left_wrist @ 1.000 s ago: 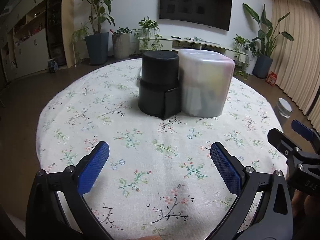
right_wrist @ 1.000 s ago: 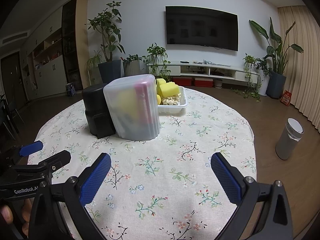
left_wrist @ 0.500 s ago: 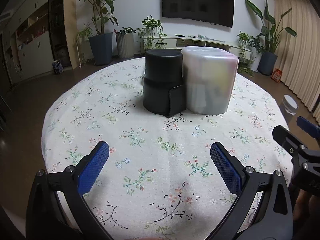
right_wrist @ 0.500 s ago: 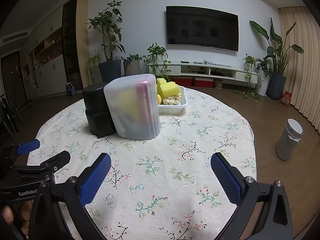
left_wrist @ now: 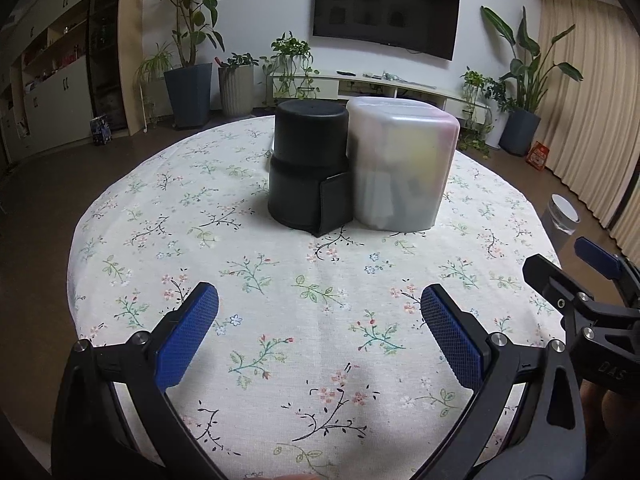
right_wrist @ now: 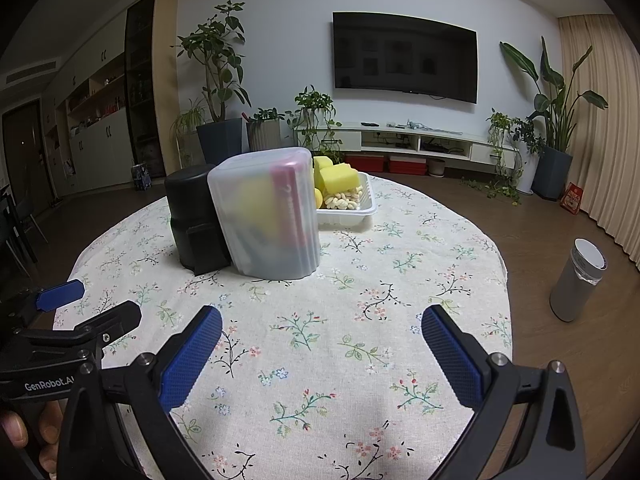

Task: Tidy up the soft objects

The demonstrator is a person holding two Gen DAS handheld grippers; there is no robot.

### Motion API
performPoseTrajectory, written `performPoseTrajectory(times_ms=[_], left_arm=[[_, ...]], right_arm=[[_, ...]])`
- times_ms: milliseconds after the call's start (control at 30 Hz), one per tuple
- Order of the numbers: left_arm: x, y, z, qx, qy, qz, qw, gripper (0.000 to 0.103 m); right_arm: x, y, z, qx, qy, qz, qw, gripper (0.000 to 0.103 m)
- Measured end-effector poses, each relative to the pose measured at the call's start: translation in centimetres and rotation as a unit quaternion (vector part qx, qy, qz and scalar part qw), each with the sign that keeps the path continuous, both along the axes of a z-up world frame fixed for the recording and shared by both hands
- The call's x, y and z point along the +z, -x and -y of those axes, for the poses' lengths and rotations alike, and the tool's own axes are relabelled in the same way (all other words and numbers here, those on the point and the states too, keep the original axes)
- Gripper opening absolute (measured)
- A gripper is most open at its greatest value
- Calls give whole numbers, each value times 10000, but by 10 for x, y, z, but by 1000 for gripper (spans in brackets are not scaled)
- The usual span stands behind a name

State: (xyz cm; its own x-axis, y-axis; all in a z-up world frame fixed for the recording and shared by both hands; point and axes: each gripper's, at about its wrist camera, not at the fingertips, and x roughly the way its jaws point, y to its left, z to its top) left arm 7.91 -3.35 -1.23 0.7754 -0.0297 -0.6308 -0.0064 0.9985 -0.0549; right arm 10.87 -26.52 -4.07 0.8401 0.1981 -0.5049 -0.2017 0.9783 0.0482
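Note:
A black cylindrical container (left_wrist: 307, 168) and a frosted plastic container (left_wrist: 400, 164) stand side by side mid-table; they also show in the right wrist view as black container (right_wrist: 192, 216) and frosted container (right_wrist: 268, 212), with yellow and pink shapes inside the frosted one. Behind them a white tray (right_wrist: 360, 208) holds yellow sponges (right_wrist: 338, 178) and small pale pieces. My left gripper (left_wrist: 320, 328) is open and empty over the near table. My right gripper (right_wrist: 320, 352) is open and empty, to the right of the left one.
The round table has a floral cloth (left_wrist: 280, 280). A grey cylindrical bin (right_wrist: 576, 280) stands on the floor to the right. Potted plants (right_wrist: 218, 92), a TV (right_wrist: 404, 58) and a low cabinet line the far wall.
The left gripper has drawn back and risen slightly, so the containers look a little farther. The right gripper has barely moved. Both stay open.

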Motion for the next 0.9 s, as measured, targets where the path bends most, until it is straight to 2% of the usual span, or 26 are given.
performPoseTrajectory(times_ms=[900], left_arm=[[2, 3, 1, -185, 40, -31, 9998, 103]], right_arm=[[1, 0, 2, 11, 15, 2, 10000, 102]])
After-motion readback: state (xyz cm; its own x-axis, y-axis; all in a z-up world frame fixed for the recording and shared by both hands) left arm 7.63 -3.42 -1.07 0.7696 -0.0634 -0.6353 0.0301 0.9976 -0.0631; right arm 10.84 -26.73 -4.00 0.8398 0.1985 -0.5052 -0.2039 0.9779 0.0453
